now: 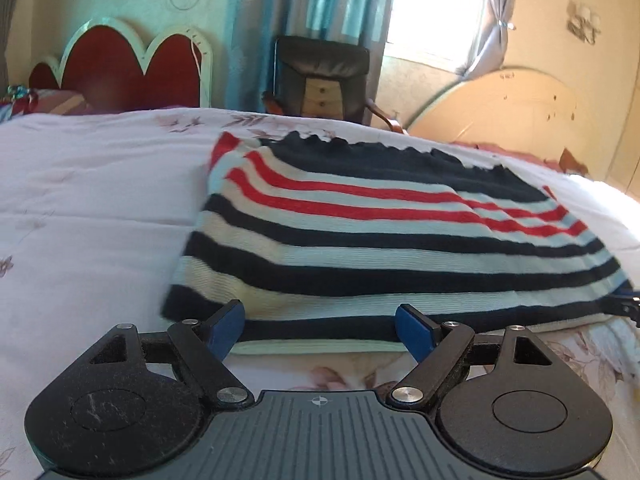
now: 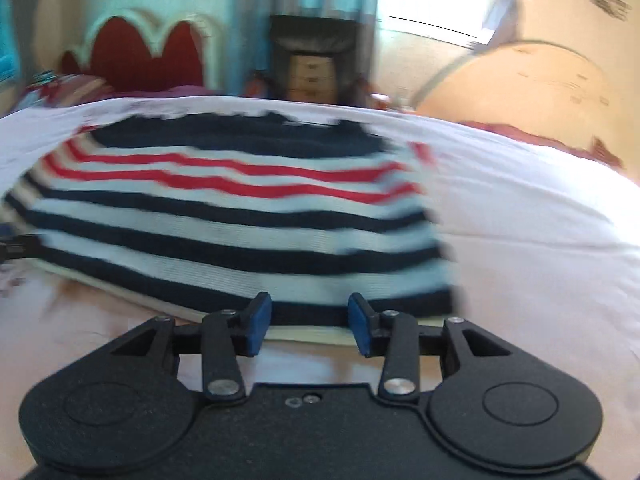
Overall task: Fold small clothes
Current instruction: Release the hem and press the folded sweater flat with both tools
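A small knitted garment (image 1: 360, 240) with navy, white and red stripes lies flat on the bed; it also shows in the right wrist view (image 2: 240, 216), blurred. My left gripper (image 1: 320, 330) is open, its blue pads at the garment's near hem toward the left corner, holding nothing. My right gripper (image 2: 308, 326) is open at the near hem toward the right corner, empty. The tip of the right gripper (image 1: 628, 304) shows at the right edge of the left wrist view, and the left gripper's tip (image 2: 16, 250) at the left edge of the right wrist view.
The white floral bedspread (image 1: 88, 208) spreads around the garment. A red scalloped headboard (image 1: 120, 68), a dark chair (image 1: 320, 80), teal curtains and a bright window stand beyond the bed. A beige curved headboard (image 1: 500, 108) is at the far right.
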`<state>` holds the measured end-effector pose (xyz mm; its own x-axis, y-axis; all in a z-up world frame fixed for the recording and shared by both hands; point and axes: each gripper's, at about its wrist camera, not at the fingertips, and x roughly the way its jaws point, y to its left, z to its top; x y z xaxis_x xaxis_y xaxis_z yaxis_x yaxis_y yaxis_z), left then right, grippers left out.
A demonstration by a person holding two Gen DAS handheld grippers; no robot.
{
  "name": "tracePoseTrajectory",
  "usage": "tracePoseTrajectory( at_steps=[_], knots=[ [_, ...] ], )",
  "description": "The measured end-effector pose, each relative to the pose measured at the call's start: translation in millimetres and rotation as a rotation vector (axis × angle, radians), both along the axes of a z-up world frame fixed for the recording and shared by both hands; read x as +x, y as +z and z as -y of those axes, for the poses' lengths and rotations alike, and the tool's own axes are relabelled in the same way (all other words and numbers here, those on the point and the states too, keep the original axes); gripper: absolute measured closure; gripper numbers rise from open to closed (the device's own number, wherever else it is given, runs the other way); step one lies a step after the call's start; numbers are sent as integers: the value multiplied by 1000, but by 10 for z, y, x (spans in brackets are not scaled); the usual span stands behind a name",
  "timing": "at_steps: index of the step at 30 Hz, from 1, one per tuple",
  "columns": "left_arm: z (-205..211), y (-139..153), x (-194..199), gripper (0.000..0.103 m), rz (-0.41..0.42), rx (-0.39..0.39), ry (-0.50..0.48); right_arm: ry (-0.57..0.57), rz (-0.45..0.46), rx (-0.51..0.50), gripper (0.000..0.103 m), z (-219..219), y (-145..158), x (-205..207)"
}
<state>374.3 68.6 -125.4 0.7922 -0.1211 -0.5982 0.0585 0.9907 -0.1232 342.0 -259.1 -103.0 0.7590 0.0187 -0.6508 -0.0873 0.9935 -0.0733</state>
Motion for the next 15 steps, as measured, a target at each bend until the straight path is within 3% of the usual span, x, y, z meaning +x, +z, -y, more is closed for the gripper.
tracePoseTrajectory(
  at_steps=[3,11,13,15],
  knots=[
    [68,-19,40,20,-9,41,-3,-35,-29,85,64,329,-18,-6],
    [165,104,83,19,-38,78,31,-23,-57,44,64,228,13,21],
    [144,23,103,19,-70,72,35,-24,-22,56,62,226,106,-60],
    [128,-7,98,18,-58,58,40,-38,-79,70,62,278,-17,-6]
  ],
)
